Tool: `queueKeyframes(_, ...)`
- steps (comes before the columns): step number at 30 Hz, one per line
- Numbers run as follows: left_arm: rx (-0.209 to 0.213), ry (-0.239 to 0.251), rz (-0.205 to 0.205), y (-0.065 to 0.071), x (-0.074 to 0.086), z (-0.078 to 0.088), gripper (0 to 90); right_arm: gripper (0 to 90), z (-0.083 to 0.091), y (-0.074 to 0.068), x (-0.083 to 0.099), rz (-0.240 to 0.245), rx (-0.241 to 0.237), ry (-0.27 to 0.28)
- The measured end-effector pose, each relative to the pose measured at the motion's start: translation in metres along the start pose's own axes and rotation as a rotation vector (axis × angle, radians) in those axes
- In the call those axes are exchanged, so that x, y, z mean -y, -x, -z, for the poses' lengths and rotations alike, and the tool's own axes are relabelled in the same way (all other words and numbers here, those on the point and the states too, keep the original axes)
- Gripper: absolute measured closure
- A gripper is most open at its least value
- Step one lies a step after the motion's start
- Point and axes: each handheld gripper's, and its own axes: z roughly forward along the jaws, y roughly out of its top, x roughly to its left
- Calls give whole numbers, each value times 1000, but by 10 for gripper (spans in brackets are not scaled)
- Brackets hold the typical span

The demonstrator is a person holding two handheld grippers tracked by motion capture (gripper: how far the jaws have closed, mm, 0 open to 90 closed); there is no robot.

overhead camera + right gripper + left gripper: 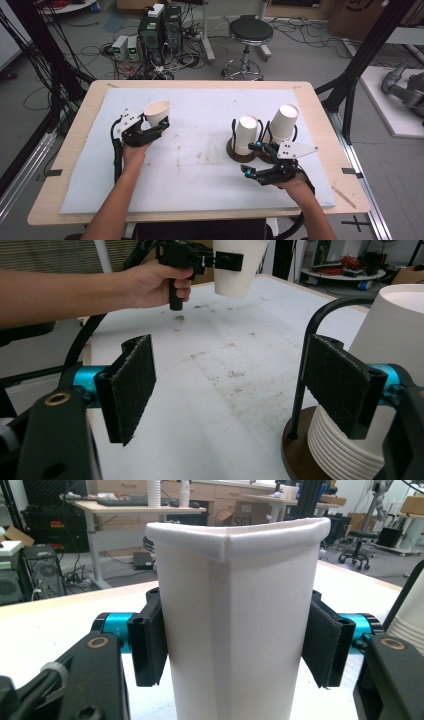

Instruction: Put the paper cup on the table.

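your left hand-held gripper point(161, 125) holds the cup point(157, 113) mid-wall, above the surface point(200, 170). it's light, thin paper, already creasing, so squeeze gently. right hand-held gripper point(252, 157) is wide, w/ nothing in it.

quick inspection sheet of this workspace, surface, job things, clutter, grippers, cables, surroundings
surface: white mat on a wooden table, with brownish stains near the middle
job's things: one white paper cup held off the mat, its wall creased by the grip; two stacks of cups in wire holders on round dark bases
clutter: nothing seen on the mat
grippers: left gripper shut on the paper cup, pads pressing both sides; right gripper open, jaws apart beside the nearer stack, nothing between them
cables: black cable trailing from the left gripper; tangled cables on the floor
surroundings: computer towers, black stool, cardboard boxes at the back
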Motion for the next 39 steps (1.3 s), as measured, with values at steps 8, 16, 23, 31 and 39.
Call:
queueKeyframes(8, 12, -56, 8, -4, 14, -12, 372, 220, 1, -1, 0, -3, -1, -2)
queueKeyframes(16, 4, -119, 19, -5, 25, -23, 372, 220, 1, -1, 0, -2, -1, -2)
queueKeyframes(23, -27, -137, 20, -5, 25, -24, 371, 220, 0, -1, -1, -1, -3, -3)
queueKeyframes(31, -54, -228, -19, -1, 22, -27, 369, 221, 2, -1, -1, 1, 0, 1)
queueKeyframes(39, -49, -267, -49, 1, 19, -23, 346, 221, 2, -1, -2, 3, 2, 3)
